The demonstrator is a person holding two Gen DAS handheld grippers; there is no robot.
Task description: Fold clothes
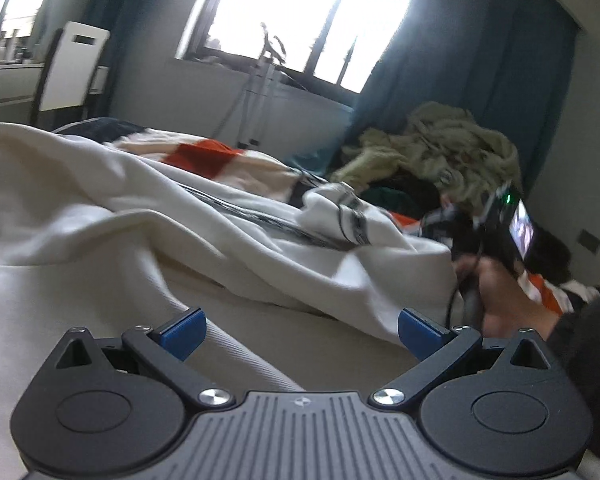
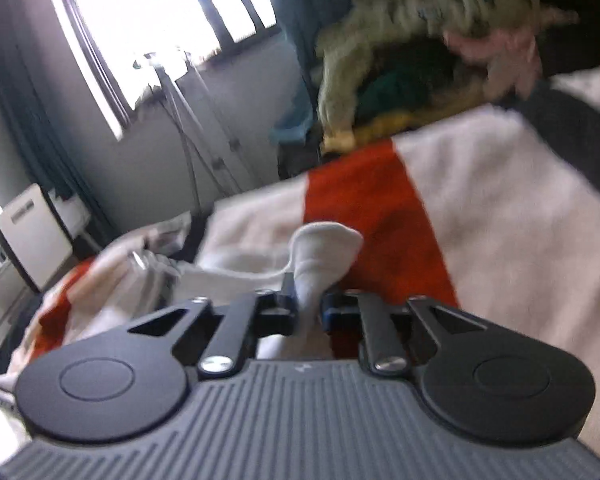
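I'm barely starting: my right gripper [image 2: 309,300] is pinching the white garment [image 1: 148,208], seemingly unfolded, while my left gripper [image 1: 300,332] is gaping empty.

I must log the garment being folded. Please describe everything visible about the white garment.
The white garment looks like soft knit cloth, cream-white with a dark printed band. It lies crumpled in loose folds on the bed. The right hand-held gripper is shut on a bunched fold of it; the left hand-held gripper is open, holding nothing.
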